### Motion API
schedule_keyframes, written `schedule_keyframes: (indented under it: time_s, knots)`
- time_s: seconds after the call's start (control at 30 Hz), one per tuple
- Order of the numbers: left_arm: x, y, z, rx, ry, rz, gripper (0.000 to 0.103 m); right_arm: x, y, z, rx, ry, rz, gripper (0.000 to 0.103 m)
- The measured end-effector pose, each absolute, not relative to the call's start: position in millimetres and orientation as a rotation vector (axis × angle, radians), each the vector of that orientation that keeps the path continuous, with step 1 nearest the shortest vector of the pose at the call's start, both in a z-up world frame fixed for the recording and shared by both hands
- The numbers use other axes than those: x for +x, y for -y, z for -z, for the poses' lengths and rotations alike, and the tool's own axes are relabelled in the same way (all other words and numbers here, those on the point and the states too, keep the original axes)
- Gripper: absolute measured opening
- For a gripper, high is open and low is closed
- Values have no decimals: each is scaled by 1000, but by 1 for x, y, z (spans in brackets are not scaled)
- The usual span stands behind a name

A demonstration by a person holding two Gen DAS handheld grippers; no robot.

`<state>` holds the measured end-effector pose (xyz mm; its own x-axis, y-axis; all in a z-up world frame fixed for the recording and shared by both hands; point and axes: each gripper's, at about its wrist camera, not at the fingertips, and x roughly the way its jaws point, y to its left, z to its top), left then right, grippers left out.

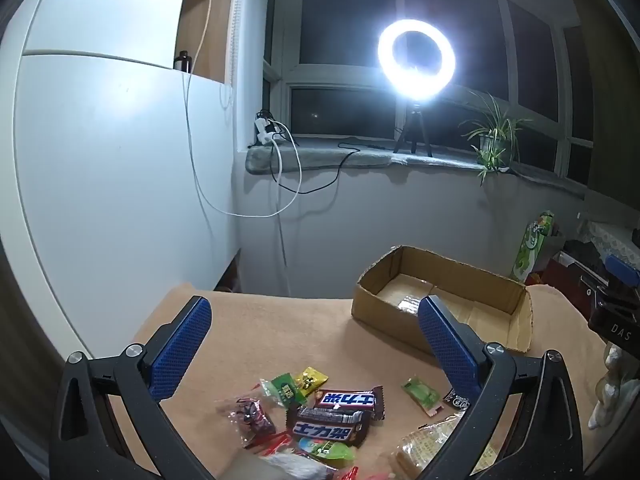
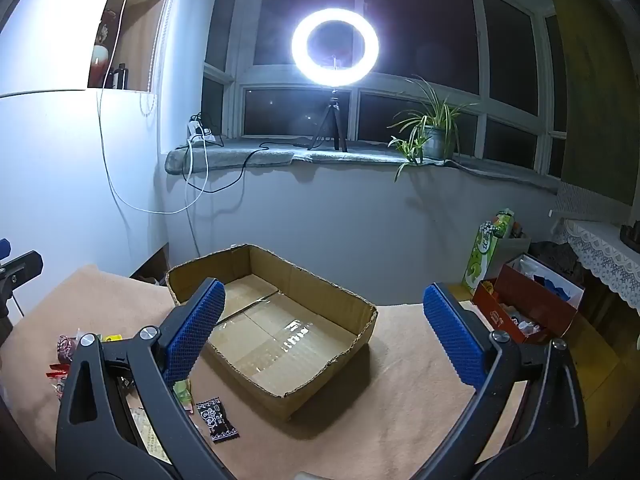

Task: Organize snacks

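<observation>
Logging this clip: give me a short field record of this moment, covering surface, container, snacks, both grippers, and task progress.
surface: table under a tan cloth
container: open cardboard box, nothing in it
snacks: loose pile on the cloth beside the box, including two dark chocolate bars, a green candy, a yellow candy and a black packet
left gripper: open, nothing between its fingers, above the pile
right gripper: open, holding nothing, facing the box
progress: no snack in the box yet
</observation>
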<state>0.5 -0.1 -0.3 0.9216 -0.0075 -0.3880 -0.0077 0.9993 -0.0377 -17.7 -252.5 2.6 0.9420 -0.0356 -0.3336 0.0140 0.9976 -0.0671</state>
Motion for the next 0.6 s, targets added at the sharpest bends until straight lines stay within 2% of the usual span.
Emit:
schedule_keyframes:
  time_s: [0.6]
  knots:
    - [1,0,2,-29,-405,-2,102,-18,252,-2,-64,-336,27,102]
